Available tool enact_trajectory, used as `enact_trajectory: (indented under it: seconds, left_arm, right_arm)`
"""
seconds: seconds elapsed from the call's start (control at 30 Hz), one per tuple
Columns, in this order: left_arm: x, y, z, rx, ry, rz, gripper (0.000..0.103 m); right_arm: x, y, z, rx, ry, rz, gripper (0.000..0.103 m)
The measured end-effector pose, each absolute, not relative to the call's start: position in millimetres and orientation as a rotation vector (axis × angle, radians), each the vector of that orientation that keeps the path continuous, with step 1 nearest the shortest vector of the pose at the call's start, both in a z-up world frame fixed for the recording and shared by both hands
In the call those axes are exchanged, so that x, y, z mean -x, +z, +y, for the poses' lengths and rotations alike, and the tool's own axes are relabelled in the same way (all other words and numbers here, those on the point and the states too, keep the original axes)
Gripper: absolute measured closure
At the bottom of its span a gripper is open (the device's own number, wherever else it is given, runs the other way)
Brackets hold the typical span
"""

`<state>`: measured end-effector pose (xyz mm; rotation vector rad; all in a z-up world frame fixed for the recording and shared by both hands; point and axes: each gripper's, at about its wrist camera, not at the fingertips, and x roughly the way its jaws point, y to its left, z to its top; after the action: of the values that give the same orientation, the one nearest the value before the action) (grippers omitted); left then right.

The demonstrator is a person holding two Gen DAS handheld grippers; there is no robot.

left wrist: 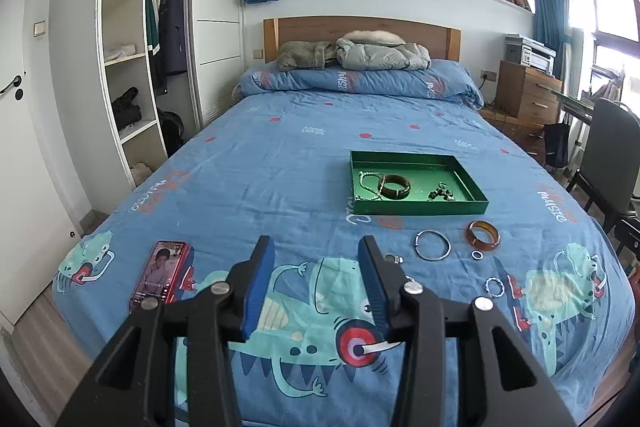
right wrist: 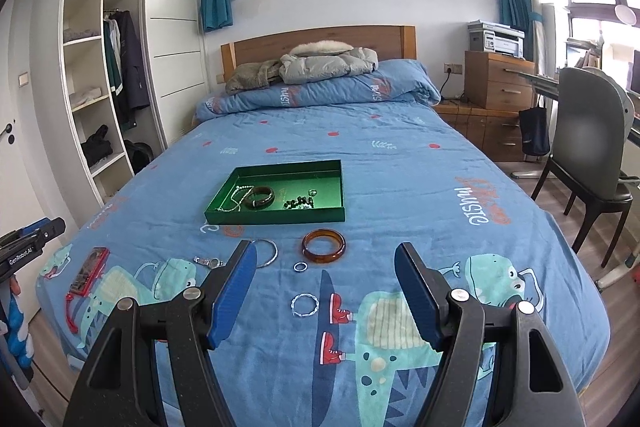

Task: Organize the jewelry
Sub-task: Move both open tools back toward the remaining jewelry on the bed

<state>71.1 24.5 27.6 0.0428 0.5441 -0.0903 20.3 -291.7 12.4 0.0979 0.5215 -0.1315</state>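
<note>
Both grippers, left gripper [left wrist: 316, 247] and right gripper [right wrist: 324, 255], wide apart, empty, above the bed [right wrist: 400, 155].

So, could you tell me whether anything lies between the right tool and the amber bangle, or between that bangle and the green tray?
Nothing visible blocks either path. The right tool is open above the bedspread, with only a twisted silver ring and a small ring lying flat beneath the approach. The amber bangle sits just before the green tray, with bare sheet between.
</note>
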Motion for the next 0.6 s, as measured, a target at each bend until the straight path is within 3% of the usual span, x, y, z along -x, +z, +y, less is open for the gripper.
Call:
enact_trajectory:
  seconds: [0.6]
  left_arm:
    - [-86.7, 7.4, 10.2, -0.067, -0.093, 0.585, 0.061]
  right_arm:
    - [-49.2, -14.1, -273.2, -0.073, -0.096, 0.578, 0.032]
